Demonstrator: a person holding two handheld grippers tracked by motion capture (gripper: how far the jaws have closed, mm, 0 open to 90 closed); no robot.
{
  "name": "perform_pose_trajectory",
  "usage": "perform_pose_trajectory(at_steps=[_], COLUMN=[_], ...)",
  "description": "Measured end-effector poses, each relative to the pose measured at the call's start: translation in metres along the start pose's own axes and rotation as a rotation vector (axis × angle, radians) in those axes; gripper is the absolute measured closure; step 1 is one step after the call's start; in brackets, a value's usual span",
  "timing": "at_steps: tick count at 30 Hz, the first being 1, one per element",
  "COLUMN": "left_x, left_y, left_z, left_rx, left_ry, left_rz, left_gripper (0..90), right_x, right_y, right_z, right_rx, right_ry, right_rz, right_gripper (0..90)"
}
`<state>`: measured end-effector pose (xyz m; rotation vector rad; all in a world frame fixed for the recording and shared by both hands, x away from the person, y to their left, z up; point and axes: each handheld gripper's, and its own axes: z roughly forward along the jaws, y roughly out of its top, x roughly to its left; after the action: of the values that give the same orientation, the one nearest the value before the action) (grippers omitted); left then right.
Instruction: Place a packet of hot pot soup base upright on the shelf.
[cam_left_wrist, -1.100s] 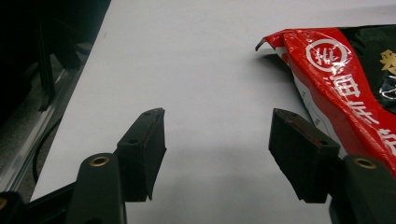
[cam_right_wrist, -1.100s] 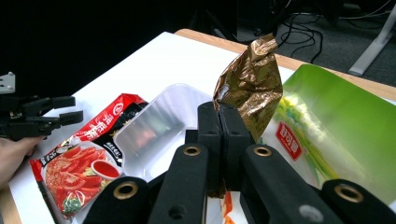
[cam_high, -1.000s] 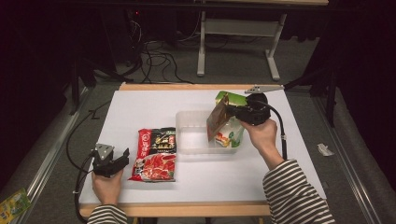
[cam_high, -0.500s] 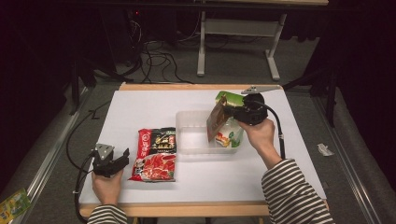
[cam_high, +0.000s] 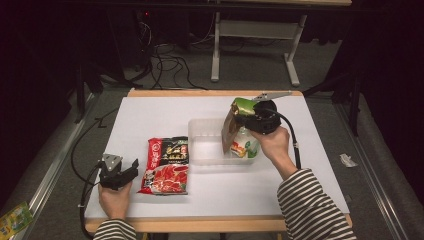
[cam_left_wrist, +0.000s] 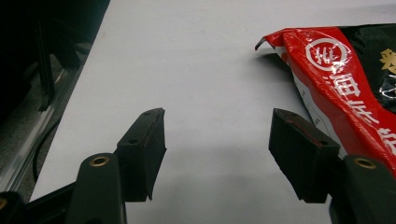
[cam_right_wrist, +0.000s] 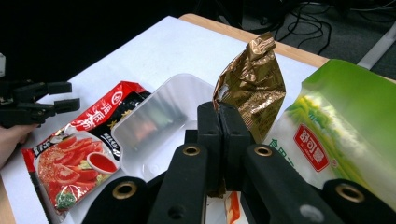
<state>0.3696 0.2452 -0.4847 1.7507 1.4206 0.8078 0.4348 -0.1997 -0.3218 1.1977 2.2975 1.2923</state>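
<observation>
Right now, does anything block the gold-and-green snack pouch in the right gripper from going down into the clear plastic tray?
Nothing visible does. The right gripper holds the gold-and-green snack pouch over the clear plastic tray, whose inside looks empty.

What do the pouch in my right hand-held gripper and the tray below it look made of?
Green-and-gold snack pouch: seemingly metallised plastic film, glossy, sharply crinkled, mirror-like gold inside. Clear rectangular tray: probably thin moulded plastic, translucent and slightly frosted, with rounded corners.
</observation>
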Motion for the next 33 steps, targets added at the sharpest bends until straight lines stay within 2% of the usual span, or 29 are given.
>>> perform_pose_trajectory(at_steps=[9,12,14,19,26,31,33], left_x=[0.000,0.000,0.000,0.000,0.000,0.000,0.000], left_y=[0.000,0.000,0.000,0.000,0.000,0.000,0.000], left_z=[0.000,0.000,0.000,0.000,0.000,0.000,0.000], left_rx=[0.001,0.001,0.001,0.000,0.001,0.000,0.001], left_ry=[-0.001,-0.001,-0.001,0.000,-0.001,-0.003,-0.004], left_rz=[0.000,0.000,0.000,0.001,0.003,0.003,0.002], left_gripper=[36.7,36.6,36.6,36.6,36.6,36.6,36.6], right_x=[0.001,0.000,0.001,0.002,0.003,0.001,-0.002], right_y=[-0.002,-0.003,-0.004,-0.006,-0.008,-0.014,-0.019], right_z=[0.016,0.018,0.017,0.010,-0.008,-0.020,-0.024], right_rx=[0.039,0.033,0.022,-0.011,-0.050,-0.084,-0.078], right_ry=[-0.020,-0.027,-0.025,-0.040,-0.045,-0.059,-0.071], right_rz=[-0.012,-0.019,-0.011,-0.024,-0.052,-0.078,-0.080], right_gripper=[89.4,86.6,81.3,70.9,62.5,59.8,59.0])
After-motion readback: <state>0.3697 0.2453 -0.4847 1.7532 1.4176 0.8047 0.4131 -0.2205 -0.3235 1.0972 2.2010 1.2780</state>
